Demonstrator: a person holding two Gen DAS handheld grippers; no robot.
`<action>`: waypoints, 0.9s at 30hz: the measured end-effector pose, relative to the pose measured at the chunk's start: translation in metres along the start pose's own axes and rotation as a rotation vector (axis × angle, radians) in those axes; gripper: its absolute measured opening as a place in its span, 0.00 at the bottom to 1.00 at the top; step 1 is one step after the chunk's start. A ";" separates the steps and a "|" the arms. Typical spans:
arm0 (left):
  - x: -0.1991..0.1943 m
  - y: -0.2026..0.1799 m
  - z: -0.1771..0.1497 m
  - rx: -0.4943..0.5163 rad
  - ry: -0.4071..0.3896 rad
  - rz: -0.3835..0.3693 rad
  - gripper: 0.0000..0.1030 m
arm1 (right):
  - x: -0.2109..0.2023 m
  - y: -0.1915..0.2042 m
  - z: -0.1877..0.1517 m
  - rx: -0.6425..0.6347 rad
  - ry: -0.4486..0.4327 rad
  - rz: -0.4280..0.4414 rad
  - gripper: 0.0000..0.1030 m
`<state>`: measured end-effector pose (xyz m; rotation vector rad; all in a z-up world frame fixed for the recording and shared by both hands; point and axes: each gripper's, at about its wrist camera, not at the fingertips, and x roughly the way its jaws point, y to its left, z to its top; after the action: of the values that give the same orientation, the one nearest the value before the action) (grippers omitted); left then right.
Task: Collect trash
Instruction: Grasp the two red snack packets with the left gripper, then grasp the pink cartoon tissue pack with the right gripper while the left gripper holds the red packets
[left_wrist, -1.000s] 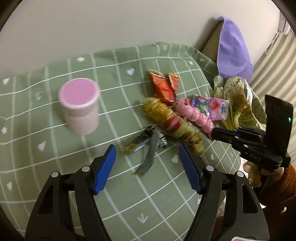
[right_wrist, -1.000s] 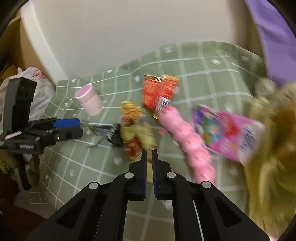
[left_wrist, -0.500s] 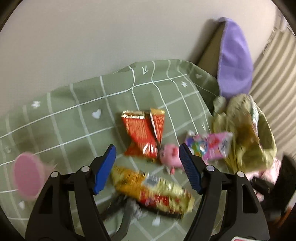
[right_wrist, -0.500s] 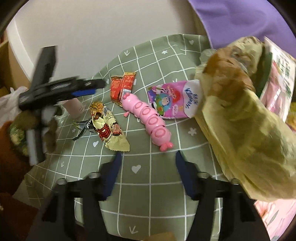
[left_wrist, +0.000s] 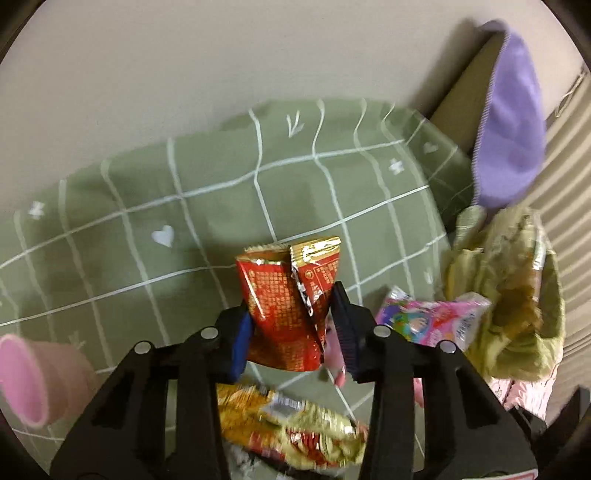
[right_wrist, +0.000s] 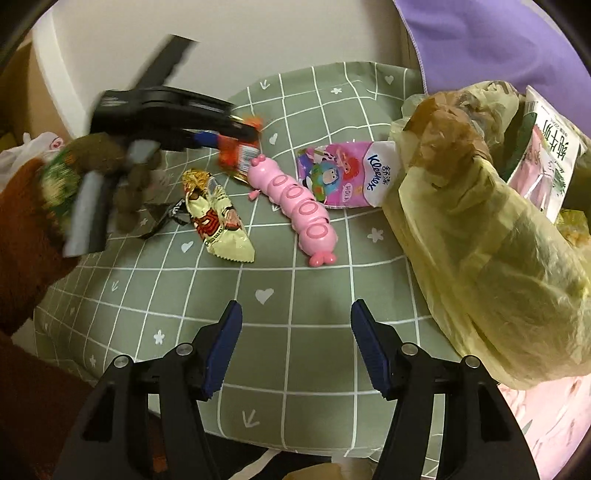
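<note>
A red snack wrapper (left_wrist: 284, 295) lies on the green checked cloth (right_wrist: 295, 288). My left gripper (left_wrist: 291, 332) is closing on it, and both blue pads press its crumpled sides. From the right wrist view the left gripper (right_wrist: 229, 136) reaches in from the left onto the red wrapper (right_wrist: 236, 157). My right gripper (right_wrist: 295, 350) hovers near the front edge, wide apart and closing slightly, with nothing between its jaws. A gold-and-red wrapper (right_wrist: 218, 225) lies left of centre. A yellow plastic bag (right_wrist: 480, 240) sags open at the right.
A pink caterpillar toy (right_wrist: 295, 206) and a pink tissue pack (right_wrist: 343, 173) lie mid-table. A pink cup (left_wrist: 29, 384) stands at the left. A dark wrapper (right_wrist: 170, 214) sits by the gold one. Purple fabric (left_wrist: 509, 129) leans behind the bag. A wall backs the table.
My left gripper moved away from the pink cup to the red wrapper and closed on it. My right gripper opened from shut and drew back toward the table's front edge.
</note>
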<state>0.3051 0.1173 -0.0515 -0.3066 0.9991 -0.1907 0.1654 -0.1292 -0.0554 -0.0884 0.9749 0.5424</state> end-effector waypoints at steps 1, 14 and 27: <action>-0.009 0.001 -0.002 0.003 -0.013 -0.007 0.32 | 0.002 0.002 0.003 -0.003 0.002 -0.001 0.53; -0.118 0.038 -0.058 -0.030 -0.142 0.021 0.31 | 0.048 0.031 0.118 -0.246 -0.083 -0.231 0.52; -0.131 0.054 -0.067 -0.053 -0.171 0.035 0.31 | 0.084 0.007 0.128 -0.087 0.103 -0.113 0.46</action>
<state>0.1796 0.1962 0.0008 -0.3478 0.8406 -0.1048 0.2968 -0.0505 -0.0495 -0.2495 1.0398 0.4798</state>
